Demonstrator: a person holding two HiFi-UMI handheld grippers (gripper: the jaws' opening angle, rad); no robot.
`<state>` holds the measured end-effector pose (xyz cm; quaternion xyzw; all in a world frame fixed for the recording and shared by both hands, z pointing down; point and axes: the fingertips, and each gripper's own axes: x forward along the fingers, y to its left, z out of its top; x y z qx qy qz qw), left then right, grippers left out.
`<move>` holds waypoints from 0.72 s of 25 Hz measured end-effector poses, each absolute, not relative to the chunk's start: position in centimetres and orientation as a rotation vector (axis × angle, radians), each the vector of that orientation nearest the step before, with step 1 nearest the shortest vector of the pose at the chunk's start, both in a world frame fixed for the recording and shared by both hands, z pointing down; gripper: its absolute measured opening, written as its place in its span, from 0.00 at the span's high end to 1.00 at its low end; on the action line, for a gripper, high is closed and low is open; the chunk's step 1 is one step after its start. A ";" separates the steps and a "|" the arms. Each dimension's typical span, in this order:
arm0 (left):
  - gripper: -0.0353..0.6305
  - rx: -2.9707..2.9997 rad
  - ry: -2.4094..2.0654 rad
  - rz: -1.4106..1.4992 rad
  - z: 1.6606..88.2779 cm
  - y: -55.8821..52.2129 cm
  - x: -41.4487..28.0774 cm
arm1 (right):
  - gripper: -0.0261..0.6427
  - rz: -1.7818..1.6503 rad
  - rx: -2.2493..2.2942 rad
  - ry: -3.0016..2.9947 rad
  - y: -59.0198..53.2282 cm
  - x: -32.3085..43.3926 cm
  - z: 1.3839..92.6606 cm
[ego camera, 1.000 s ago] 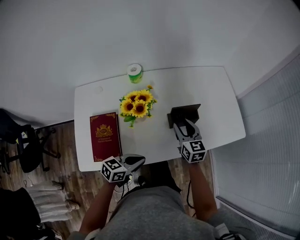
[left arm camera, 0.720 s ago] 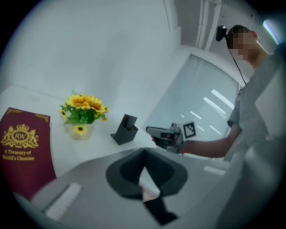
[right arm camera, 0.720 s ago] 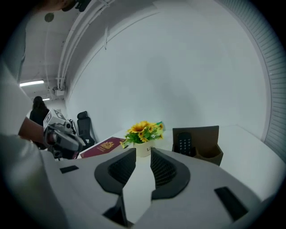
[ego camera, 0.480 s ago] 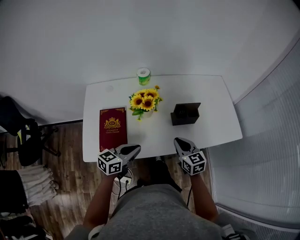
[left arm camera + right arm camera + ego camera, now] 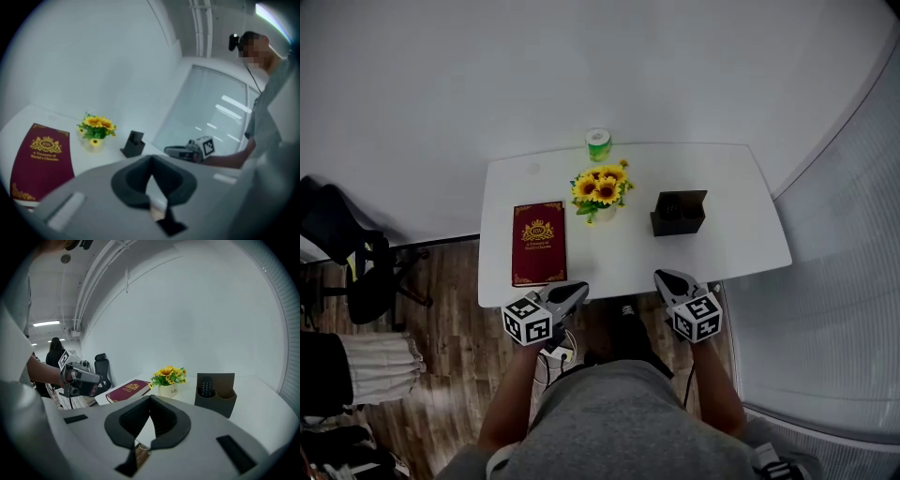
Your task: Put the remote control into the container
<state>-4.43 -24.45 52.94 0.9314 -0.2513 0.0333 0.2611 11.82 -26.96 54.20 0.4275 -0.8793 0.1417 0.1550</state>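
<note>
Slim black remote control (image 5: 206, 386) stands upright in the left pocket of the dark two-pocket container (image 5: 224, 399), toward the white table's (image 5: 722, 187) right end. My right gripper (image 5: 150, 397) has just been closing: jaws together, nothing between them, off the near edge. Left gripper (image 5: 151, 158) likewise closed and empty, beyond the near edge by the dark red book (image 5: 538, 242).

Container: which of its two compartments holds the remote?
The compartment on the left in the right gripper view: the remote stands in it, while the other compartment looks empty.
</note>
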 end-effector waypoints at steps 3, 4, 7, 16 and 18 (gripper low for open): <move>0.94 2.530 -0.673 0.090 52.9 -23.9 -4.1 | 0.94 0.400 1.215 -2.533 -26.5 11.6 54.0; 0.94 2.533 -0.672 0.089 52.8 -23.8 -4.0 | 0.94 0.394 1.214 -2.532 -26.3 11.6 54.0; 0.94 2.537 -0.673 0.086 52.6 -23.5 -3.9 | 0.94 0.376 1.205 -2.527 -25.8 11.6 54.0; 0.94 2.540 -0.686 0.092 52.5 -23.3 -3.8 | 0.94 0.426 1.190 -2.542 -25.4 11.8 54.9; 0.94 2.542 -0.688 0.093 52.5 -23.2 -3.8 | 0.94 0.419 1.185 -2.542 -25.3 11.7 54.9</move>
